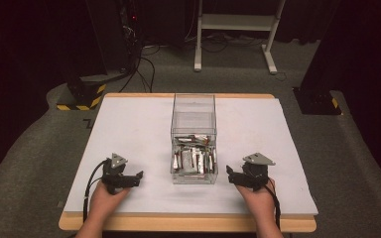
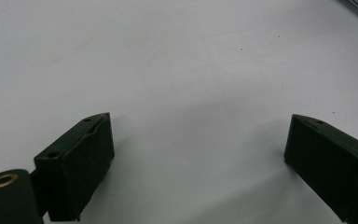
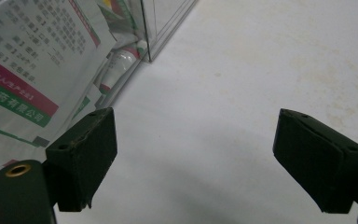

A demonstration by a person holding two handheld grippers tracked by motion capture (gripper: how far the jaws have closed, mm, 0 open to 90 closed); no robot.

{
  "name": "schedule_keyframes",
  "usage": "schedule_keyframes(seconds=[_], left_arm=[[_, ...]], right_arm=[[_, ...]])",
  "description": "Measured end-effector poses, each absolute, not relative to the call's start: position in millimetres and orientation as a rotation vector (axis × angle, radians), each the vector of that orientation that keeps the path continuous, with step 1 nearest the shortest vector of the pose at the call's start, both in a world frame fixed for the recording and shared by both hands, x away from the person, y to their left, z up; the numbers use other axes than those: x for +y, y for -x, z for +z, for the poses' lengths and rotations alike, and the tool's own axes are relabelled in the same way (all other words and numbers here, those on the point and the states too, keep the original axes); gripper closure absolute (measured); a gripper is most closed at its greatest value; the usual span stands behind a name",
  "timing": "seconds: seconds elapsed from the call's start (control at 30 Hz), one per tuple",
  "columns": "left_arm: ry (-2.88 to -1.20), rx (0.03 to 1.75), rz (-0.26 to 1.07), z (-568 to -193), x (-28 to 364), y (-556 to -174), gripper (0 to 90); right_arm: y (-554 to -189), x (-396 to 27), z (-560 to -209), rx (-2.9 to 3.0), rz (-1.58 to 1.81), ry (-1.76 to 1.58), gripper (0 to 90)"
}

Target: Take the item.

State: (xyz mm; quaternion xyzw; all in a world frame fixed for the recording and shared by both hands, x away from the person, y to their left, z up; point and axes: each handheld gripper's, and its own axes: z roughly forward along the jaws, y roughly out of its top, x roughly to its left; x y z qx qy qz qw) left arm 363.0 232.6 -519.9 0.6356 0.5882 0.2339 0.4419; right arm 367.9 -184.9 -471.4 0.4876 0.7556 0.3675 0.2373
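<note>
A clear plastic box (image 1: 194, 139) stands in the middle of the white table (image 1: 129, 129), with several silver printed sachets (image 1: 194, 159) piled in its near half. My left gripper (image 1: 140, 174) rests on the table to the left of the box, open, with bare white surface between its jaws (image 2: 198, 154). My right gripper (image 1: 229, 173) rests to the right of the box, also open and holding nothing (image 3: 196, 154). In the right gripper view the box wall (image 3: 161, 35) and the sachets (image 3: 32, 70) behind it sit close on the left.
The table has a wooden edge (image 1: 188, 223) along the near side. Beyond it are grey carpet, a white stand's legs (image 1: 233, 44), a dark rack with cables (image 1: 124, 49) and yellow-black striped bases (image 1: 79, 101).
</note>
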Motion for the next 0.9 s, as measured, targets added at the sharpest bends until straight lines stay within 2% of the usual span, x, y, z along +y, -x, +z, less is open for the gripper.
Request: schedule_keyframes(seconds=[0.9], left_arm=[[-1.577, 1.46, 0.579, -519.9, 232.6, -363.0, 8.3]], right_arm=[[-359.0, -181.8, -449.1, 2.012, 1.123, -1.262, 20.2]])
